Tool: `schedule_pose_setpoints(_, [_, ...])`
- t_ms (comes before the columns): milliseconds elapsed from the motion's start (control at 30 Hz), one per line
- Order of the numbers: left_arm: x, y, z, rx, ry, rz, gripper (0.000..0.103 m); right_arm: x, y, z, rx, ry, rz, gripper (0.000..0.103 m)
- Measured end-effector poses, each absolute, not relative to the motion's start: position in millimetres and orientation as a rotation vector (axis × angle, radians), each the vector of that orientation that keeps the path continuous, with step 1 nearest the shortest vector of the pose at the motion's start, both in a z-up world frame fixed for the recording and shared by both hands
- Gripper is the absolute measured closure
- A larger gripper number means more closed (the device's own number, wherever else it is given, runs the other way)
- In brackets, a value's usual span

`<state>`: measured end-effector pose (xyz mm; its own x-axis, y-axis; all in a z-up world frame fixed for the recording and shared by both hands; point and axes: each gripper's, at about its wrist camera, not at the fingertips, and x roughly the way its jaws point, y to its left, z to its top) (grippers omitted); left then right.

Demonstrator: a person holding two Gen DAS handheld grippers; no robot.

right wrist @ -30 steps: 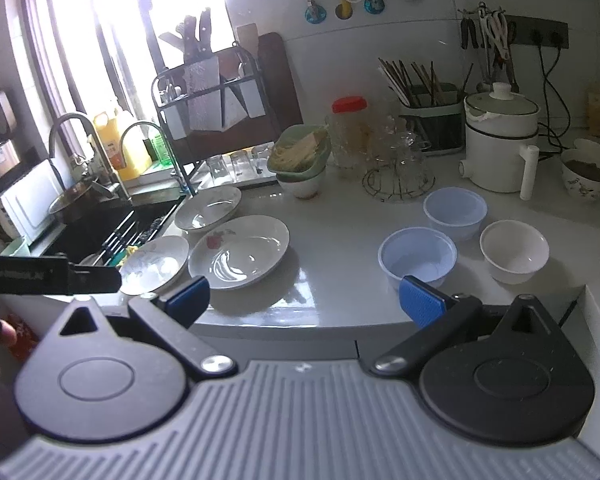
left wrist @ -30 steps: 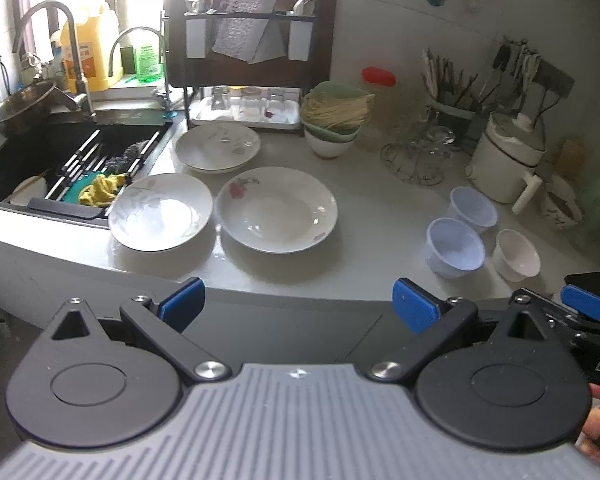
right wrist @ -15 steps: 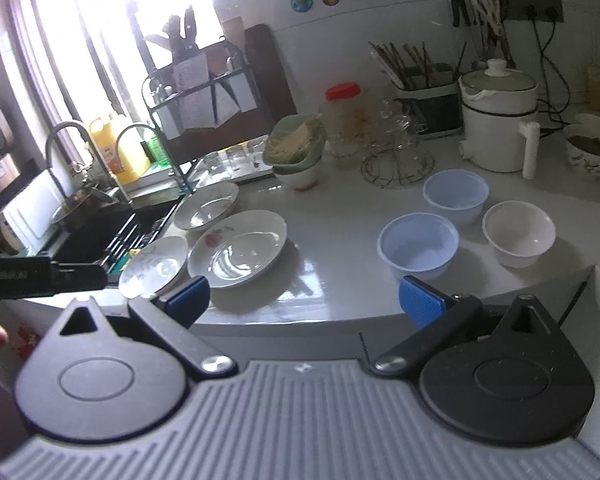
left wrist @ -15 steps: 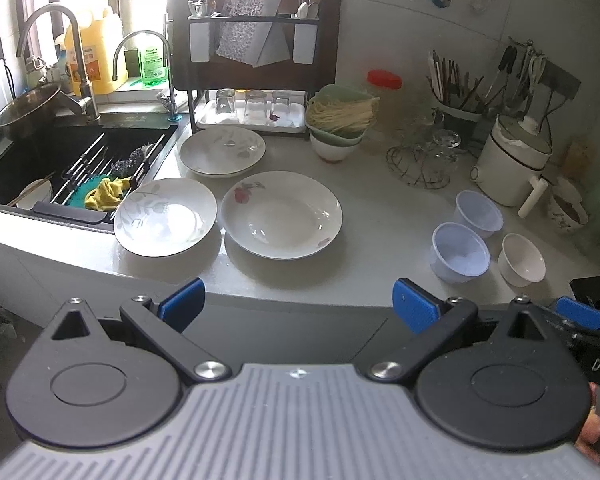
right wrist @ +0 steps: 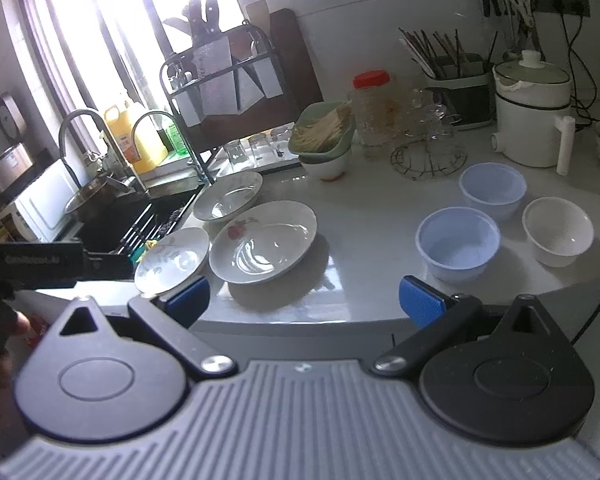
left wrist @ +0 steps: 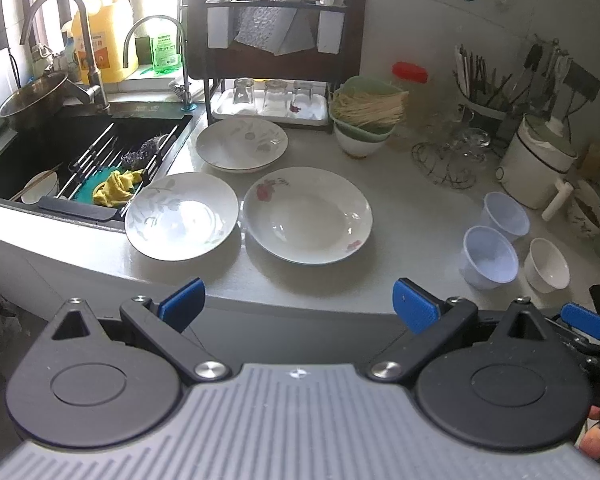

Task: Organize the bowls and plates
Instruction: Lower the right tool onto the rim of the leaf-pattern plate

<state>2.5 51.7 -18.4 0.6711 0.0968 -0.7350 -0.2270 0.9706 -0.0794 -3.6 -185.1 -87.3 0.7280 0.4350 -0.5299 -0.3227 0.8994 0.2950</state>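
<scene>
Left wrist view: I hold my left tool (left wrist: pixel 296 300) wide open and empty, facing three spread plates; right tool (right wrist: pixel 304 298) likewise toward bowls.

Daylight from window (right wrist: pixel 148 20) — blown out | fisheye-bent edges | corners perhaps soft

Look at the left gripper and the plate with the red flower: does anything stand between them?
Nothing visible does. The left gripper hangs open off the counter's front edge, and only bare counter lies between its jaws and the plate with the red flower. The grey-leaf plate sits beside it, to the left, out of the line.
</scene>
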Motion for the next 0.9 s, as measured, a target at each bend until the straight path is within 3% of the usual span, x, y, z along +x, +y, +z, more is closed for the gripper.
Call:
schedule_pose_setpoints(467, [45, 134, -38, -0.193, 0.882, 0.16, 0.001, 27, -111, -97, 0.181, 0.691, 0.415, 0.0])
schedule_pose_setpoints(800, [71, 197, -58, -0.149, 0.899, 0.116, 0.001, 48, -47, -110, 0.16, 0.744, 0.456, 0.005])
schedule_pose_setpoints(900, [77, 218, -63, -0.17, 0.891, 0.121, 0.001, 58, -31, -115, 0.169, 0.774, 0.469, 0.01])
